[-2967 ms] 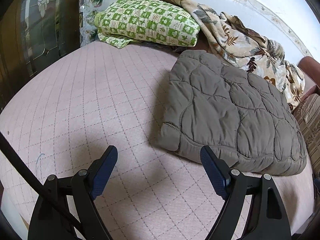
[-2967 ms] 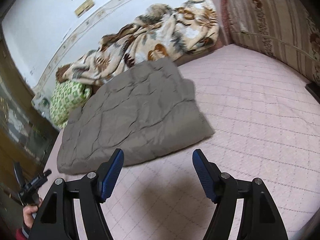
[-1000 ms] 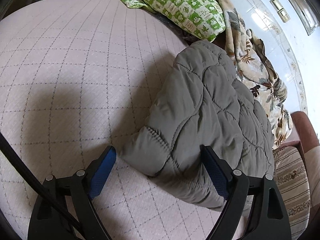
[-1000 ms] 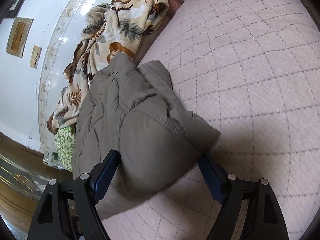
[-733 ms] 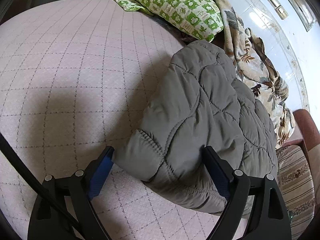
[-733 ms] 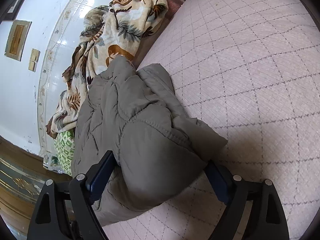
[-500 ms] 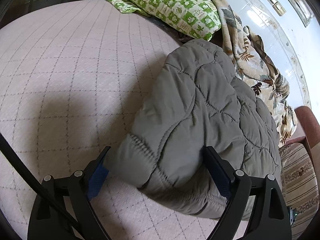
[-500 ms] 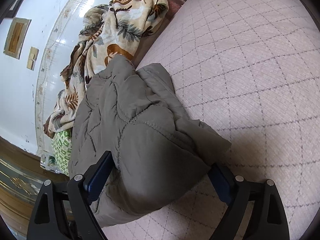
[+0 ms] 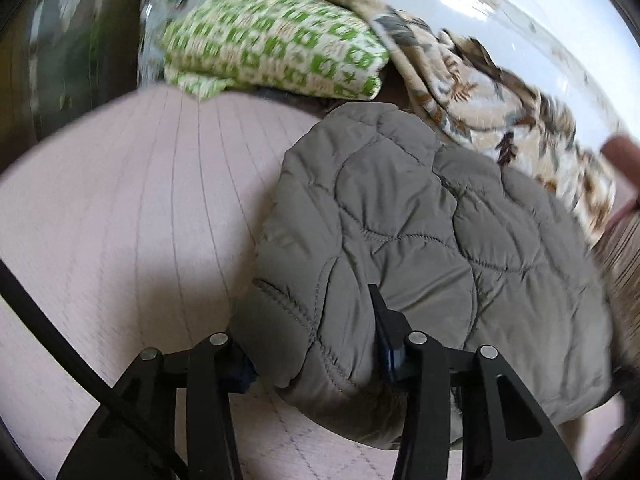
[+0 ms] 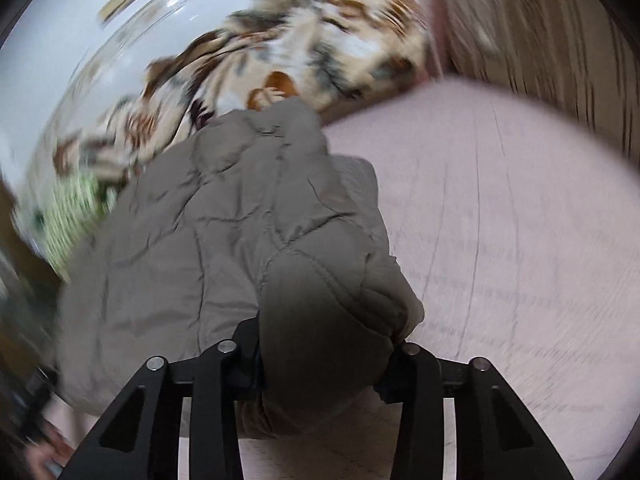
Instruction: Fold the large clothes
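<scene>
A grey-brown quilted jacket (image 9: 420, 232) lies folded on the pink quilted bed cover (image 9: 120, 220). My left gripper (image 9: 312, 344) is shut on the jacket's near left corner, the padding bulging between the jaws. In the right wrist view, my right gripper (image 10: 324, 360) is shut on the near right corner of the same jacket (image 10: 224, 232), whose fabric hides the fingertips. Both corners look lifted a little off the bed. Both views are blurred by motion.
A green-and-white patterned pillow (image 9: 272, 56) and a beige leaf-print blanket (image 9: 500, 112) lie behind the jacket against the wall. A striped brown cushion (image 10: 552, 32) stands at the right. Pink bed cover (image 10: 520, 240) spreads right of the jacket.
Both grippers slid around the jacket's near corners and closed on them. Both views have since swung upward and blurred, with the gripped corners rising.
</scene>
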